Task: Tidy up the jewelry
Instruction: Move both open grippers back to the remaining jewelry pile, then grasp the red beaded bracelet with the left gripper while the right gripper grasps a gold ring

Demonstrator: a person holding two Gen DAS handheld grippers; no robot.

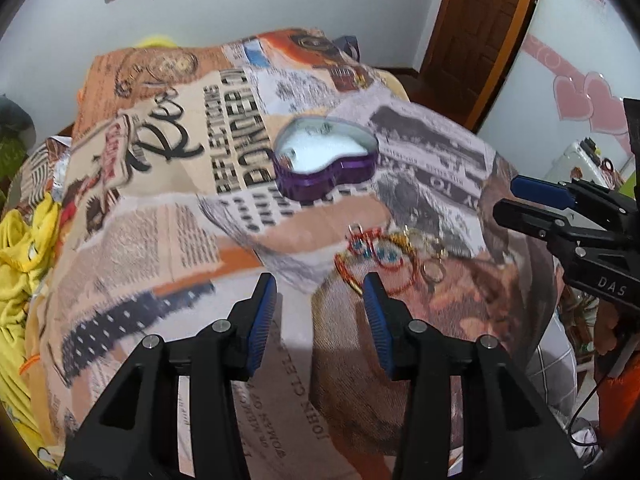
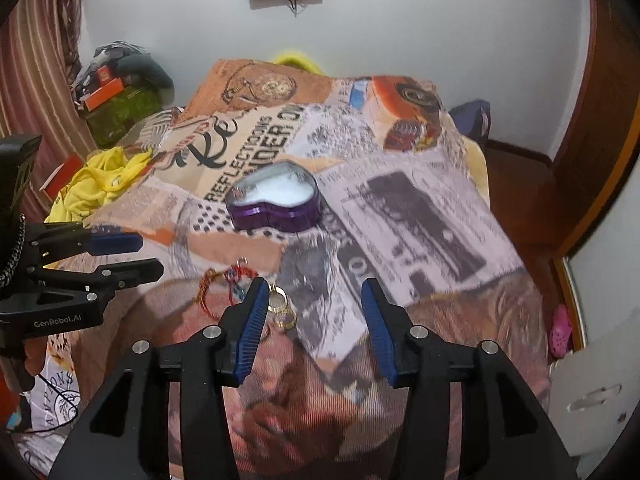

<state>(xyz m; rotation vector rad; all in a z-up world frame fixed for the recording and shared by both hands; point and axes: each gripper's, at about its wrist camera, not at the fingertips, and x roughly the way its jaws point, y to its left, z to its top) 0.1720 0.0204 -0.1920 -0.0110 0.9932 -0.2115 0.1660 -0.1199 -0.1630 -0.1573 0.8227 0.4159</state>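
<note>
A purple heart-shaped tin (image 1: 320,182) (image 2: 276,218) stands open on a newspaper-print blanket (image 1: 160,220) (image 2: 420,220), showing a white lining. Nearer me lies a pile of jewelry (image 1: 384,256): red beaded bracelets (image 2: 224,284), a gold chain and gold rings (image 2: 280,304). My left gripper (image 1: 319,284) (image 2: 150,255) is open and holds nothing; its right fingertip sits at the pile's near left edge. My right gripper (image 2: 314,286) (image 1: 506,199) is open too, just right of the pile, with its left finger covering part of the rings. Only blanket shows between both pairs of pads.
Yellow clothes (image 1: 24,240) (image 2: 96,184) are heaped at the blanket's left edge. Boxes and bags (image 2: 108,92) are piled in the far left corner by a striped curtain. A wooden door (image 1: 472,40) stands at the right, with a pink shoe (image 2: 560,332) on the floor.
</note>
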